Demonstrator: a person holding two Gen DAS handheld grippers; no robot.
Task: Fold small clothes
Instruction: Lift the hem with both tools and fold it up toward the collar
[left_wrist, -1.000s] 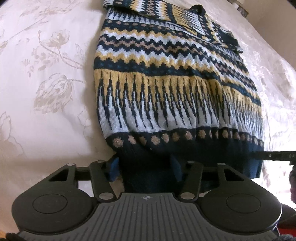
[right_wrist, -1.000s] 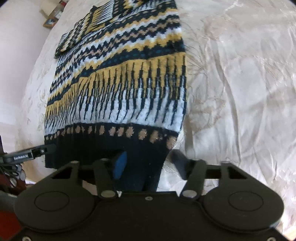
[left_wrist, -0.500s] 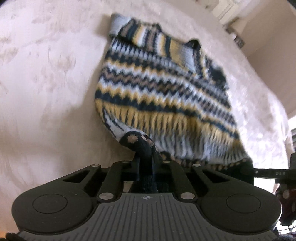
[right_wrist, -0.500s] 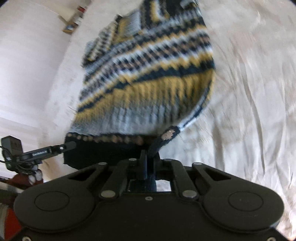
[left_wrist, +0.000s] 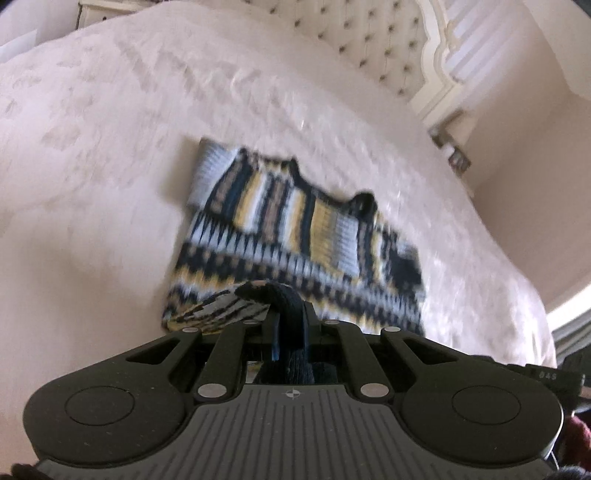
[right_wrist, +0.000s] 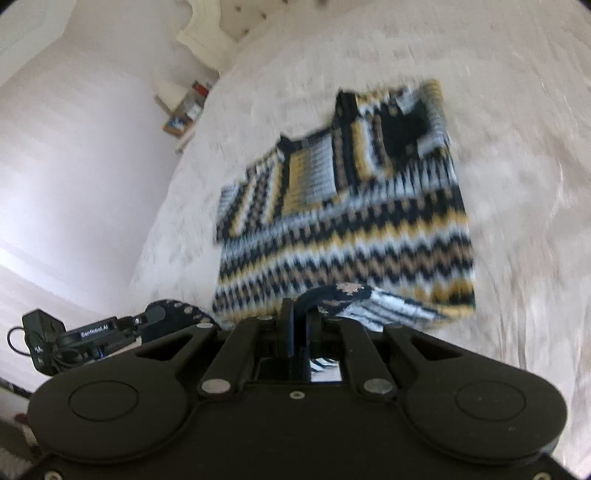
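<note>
A patterned knit sweater (left_wrist: 306, 236) in navy, yellow, tan and pale blue lies on the cream bedspread (left_wrist: 92, 184); it also shows in the right wrist view (right_wrist: 354, 221). My left gripper (left_wrist: 290, 314) is shut on the sweater's dark navy hem and holds it lifted over the body of the sweater. My right gripper (right_wrist: 301, 310) is shut on the hem's other corner, also lifted. The lower part of the sweater curls up and forward under both grippers. The left gripper also shows at the left in the right wrist view (right_wrist: 147, 317).
A tufted cream headboard (left_wrist: 369, 40) stands at the far end of the bed. A nightstand with small items (right_wrist: 188, 107) sits beside the bed by the wall. Bedspread (right_wrist: 517, 184) stretches to the right of the sweater.
Both grippers closed on the navy hem, then lifted it and carried it forward toward the collar. The lower half of the sweater now folds over the upper half.
</note>
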